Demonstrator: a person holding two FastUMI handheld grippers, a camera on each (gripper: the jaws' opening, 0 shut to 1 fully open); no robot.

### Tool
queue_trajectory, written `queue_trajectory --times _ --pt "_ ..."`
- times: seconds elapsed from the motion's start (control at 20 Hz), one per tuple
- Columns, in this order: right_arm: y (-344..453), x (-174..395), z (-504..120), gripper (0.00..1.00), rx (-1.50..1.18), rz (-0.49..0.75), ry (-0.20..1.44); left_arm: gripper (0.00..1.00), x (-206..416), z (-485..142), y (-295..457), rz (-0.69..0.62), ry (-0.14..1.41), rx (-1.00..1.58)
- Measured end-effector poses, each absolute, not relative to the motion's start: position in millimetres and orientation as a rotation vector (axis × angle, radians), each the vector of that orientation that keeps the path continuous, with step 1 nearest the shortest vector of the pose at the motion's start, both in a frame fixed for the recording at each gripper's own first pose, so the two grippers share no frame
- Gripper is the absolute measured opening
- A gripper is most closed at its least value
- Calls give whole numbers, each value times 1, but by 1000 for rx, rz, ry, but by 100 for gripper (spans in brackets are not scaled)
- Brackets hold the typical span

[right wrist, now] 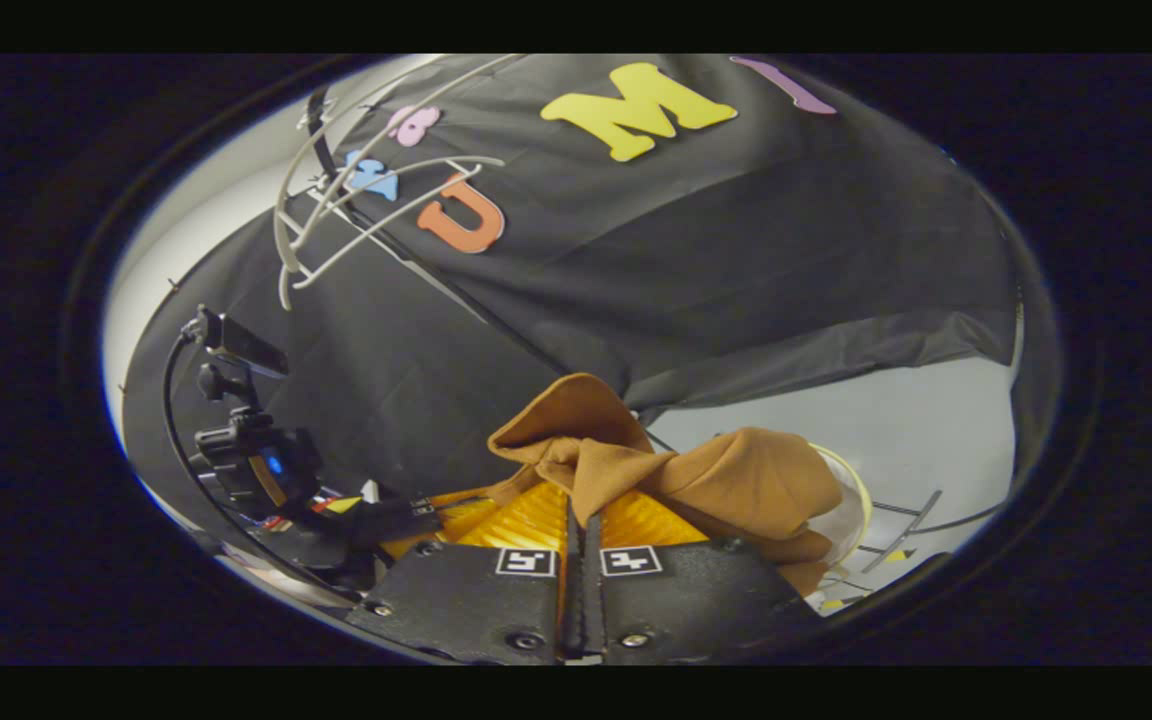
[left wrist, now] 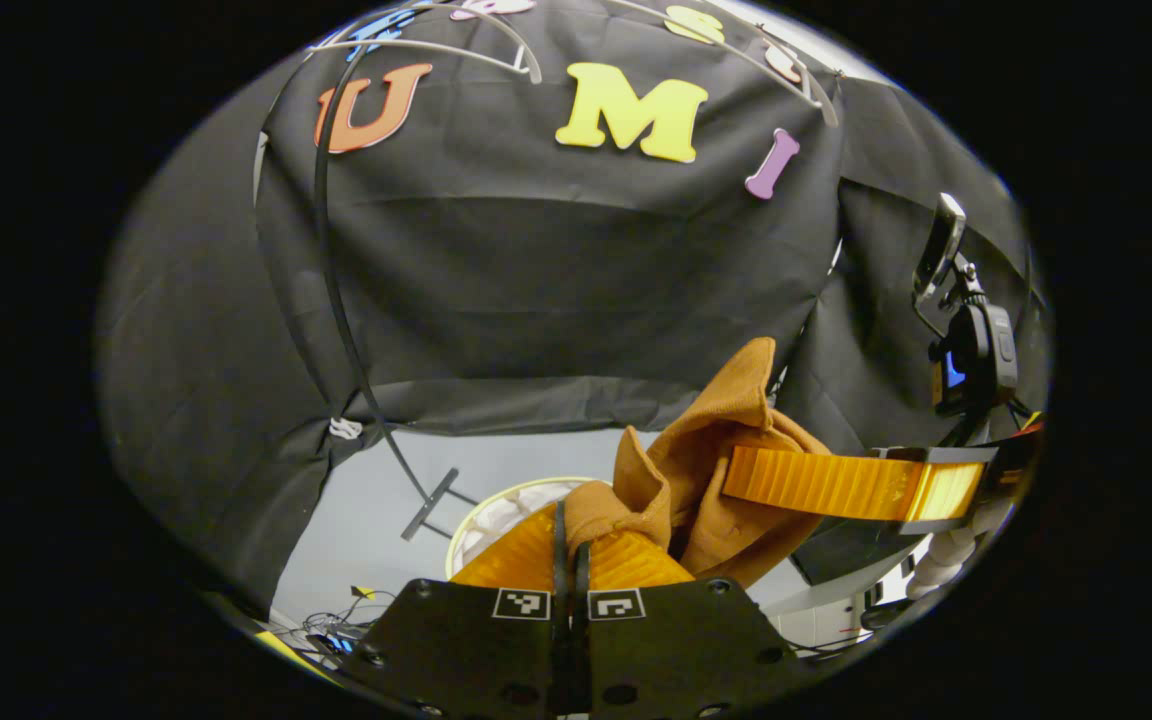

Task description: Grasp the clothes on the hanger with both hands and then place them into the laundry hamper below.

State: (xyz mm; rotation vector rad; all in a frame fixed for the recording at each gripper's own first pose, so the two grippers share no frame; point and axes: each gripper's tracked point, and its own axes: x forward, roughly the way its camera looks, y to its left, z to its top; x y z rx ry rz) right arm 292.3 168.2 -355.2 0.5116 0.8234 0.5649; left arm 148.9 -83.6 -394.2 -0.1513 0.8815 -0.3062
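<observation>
A brown garment (left wrist: 716,440) hangs bunched in the air between both grippers, off the hangers. My left gripper (left wrist: 569,512) is shut on one fold of it at the bottom of the left gripper view. From the right, my right gripper (left wrist: 746,480) reaches in and pinches the cloth's other side. In the right gripper view, the right gripper (right wrist: 581,515) is shut on the brown garment (right wrist: 736,480), with the left gripper (right wrist: 436,510) close on the left. The round white laundry hamper (left wrist: 466,520) stands on the floor below, its rim (right wrist: 864,505) partly hidden by the cloth.
Bare white hangers (left wrist: 436,45) (right wrist: 356,200) hang high up on a black rack pole (left wrist: 336,280), whose foot (left wrist: 431,503) rests on the grey floor beside the hamper. A camera mount (left wrist: 966,340) rides on the right gripper. Cables (left wrist: 336,625) lie on the floor at lower left.
</observation>
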Motion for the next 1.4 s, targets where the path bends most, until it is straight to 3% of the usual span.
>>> queue_trajectory --times 0.65,1.1,1.15,1.2,1.25,1.3,1.4 --pt "109 246 -496 4 286 440 1144 0 78 -465 -87 -235 1158 -170" --pt "97 230 -518 4 171 391 1282 0 57 -462 -92 -251 1266 -163" --pt "97 231 -517 4 167 388 1288 6 57 -462 -89 -251 1270 -149" --pt "96 232 -518 4 161 381 1294 0 57 -464 -87 -246 1278 -138" --pt "95 231 -518 4 155 375 1299 6 56 -465 -84 -235 1287 -134" --pt "95 231 -518 4 151 372 1300 0 54 -467 -83 -226 1296 -138" --pt "93 230 -520 4 139 362 1300 0 51 -470 -81 -207 1304 -147"
